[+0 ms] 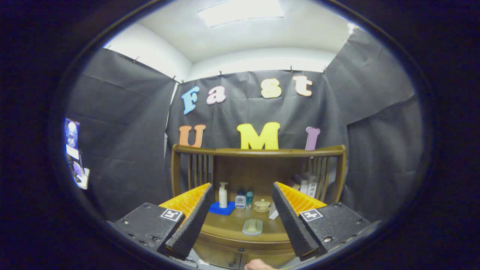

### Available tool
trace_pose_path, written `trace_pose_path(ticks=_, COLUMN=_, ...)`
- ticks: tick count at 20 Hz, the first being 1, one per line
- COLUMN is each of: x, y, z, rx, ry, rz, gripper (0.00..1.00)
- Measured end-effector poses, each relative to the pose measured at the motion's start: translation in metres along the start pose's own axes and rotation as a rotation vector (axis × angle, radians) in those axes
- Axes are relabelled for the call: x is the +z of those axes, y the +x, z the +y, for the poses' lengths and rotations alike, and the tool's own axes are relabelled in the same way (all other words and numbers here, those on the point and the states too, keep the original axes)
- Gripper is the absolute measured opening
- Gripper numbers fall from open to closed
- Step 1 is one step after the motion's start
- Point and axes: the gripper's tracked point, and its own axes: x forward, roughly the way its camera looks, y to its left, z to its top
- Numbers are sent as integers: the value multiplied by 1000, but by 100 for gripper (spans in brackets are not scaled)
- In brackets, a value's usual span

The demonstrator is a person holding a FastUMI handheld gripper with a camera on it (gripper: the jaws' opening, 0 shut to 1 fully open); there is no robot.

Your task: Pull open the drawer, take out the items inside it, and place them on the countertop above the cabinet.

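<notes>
A brown wooden cabinet with a slatted back rail (258,152) stands ahead of me. Its countertop (232,228) shows between my fingers. Just under the countertop's front edge is the drawer front (225,258) with small dark knobs, and it looks closed. My gripper (242,215) is open, held a little above and short of the cabinet, with nothing between its fingers. On the countertop lies a pale green soap dish (252,227), nearest to me. What is inside the drawer is hidden.
At the back of the countertop stand a white pump bottle (223,195) on a blue pad (222,209), two small bottles (243,200), a lidded cream cup (262,205) and some boxes (308,184). A person's hand (258,265) shows below the drawer. A shelf with small items (77,165) hangs on the left wall.
</notes>
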Motion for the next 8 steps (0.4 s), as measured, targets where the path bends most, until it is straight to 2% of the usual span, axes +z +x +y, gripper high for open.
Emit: trace_pose_path(ticks=8, x=60, y=-26, z=-22, rx=-44, ry=26, rz=-48, gripper=98)
